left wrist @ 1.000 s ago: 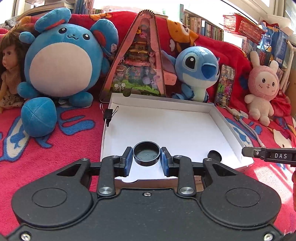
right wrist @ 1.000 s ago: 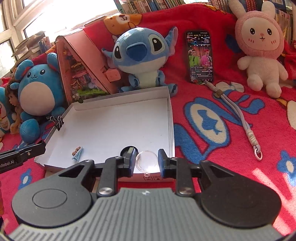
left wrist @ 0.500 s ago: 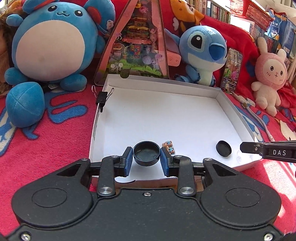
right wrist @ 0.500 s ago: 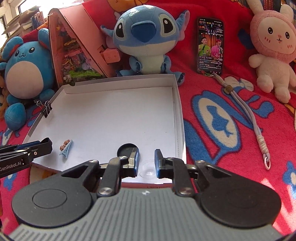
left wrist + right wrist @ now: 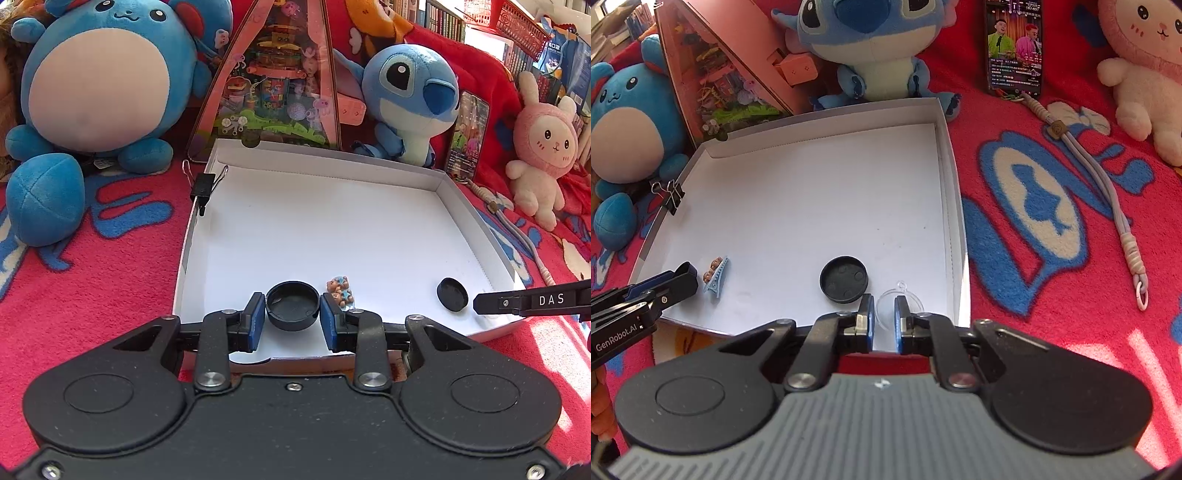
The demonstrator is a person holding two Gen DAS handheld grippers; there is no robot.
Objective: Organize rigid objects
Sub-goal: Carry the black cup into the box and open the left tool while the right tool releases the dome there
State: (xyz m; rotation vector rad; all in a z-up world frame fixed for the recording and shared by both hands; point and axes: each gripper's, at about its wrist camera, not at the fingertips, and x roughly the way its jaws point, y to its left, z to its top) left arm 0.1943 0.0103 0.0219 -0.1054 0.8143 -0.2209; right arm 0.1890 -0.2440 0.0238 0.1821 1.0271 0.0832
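A shallow white box lies on the red blanket. My left gripper is shut on a round black cup, open side up, held over the box's near left edge. My right gripper is shut on a clear plastic dome at the box's near right corner. Its fingers are close together. A flat black lid lies in the box. A small hair clip with bear figures lies in the box beside the left gripper.
A black binder clip grips the box's left wall. Behind the box stand a blue round plush, a pink triangular toy box, a Stitch plush, a phone and a pink bunny. A grey lanyard lies right.
Both grippers have moved forward and down over the box. The right gripper's fingers have closed in tighter on the clear dome. The left still holds the black cup.
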